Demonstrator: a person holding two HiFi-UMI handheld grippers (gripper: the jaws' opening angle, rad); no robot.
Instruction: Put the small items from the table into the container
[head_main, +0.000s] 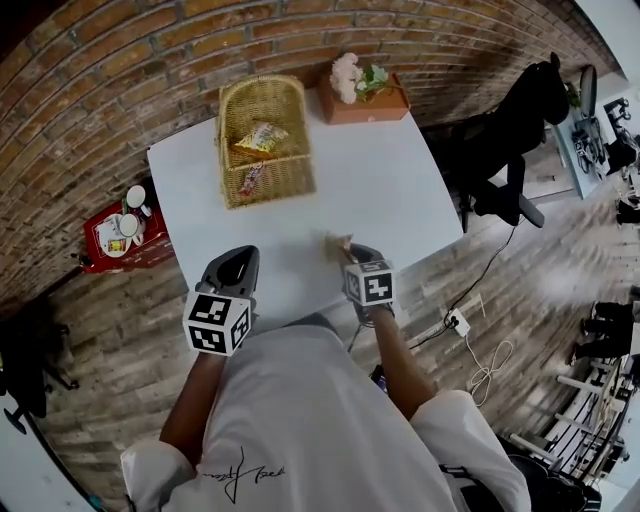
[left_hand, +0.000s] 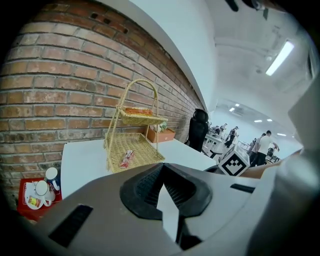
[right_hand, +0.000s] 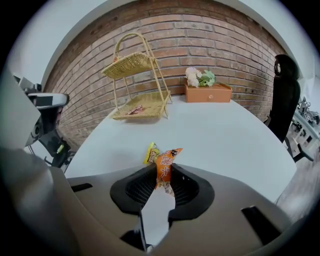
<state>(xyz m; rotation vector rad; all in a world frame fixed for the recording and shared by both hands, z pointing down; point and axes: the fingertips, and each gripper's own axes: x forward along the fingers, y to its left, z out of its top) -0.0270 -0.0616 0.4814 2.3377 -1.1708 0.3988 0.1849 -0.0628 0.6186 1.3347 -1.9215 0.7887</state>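
Right gripper fingers narrow, pinching one orange snack packet upright over the near worktop; its print is unreadable. One yellow packet lies just beyond. Left gripper fingers together, empty. Far left: one two-tier wicker basket holding a red packet below and an upper-tier packet. One flower box to its right.

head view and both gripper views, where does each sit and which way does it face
head view: on the person's head, looking steeply down at the white table; shows shirt, arms, left gripper, right gripper.
left gripper view: on the left gripper, facing the wicker basket; its shut fingers below.
right gripper view: on the right gripper, facing basket and brick wall; fingers pinch an orange packet.
shared: all see the basket.
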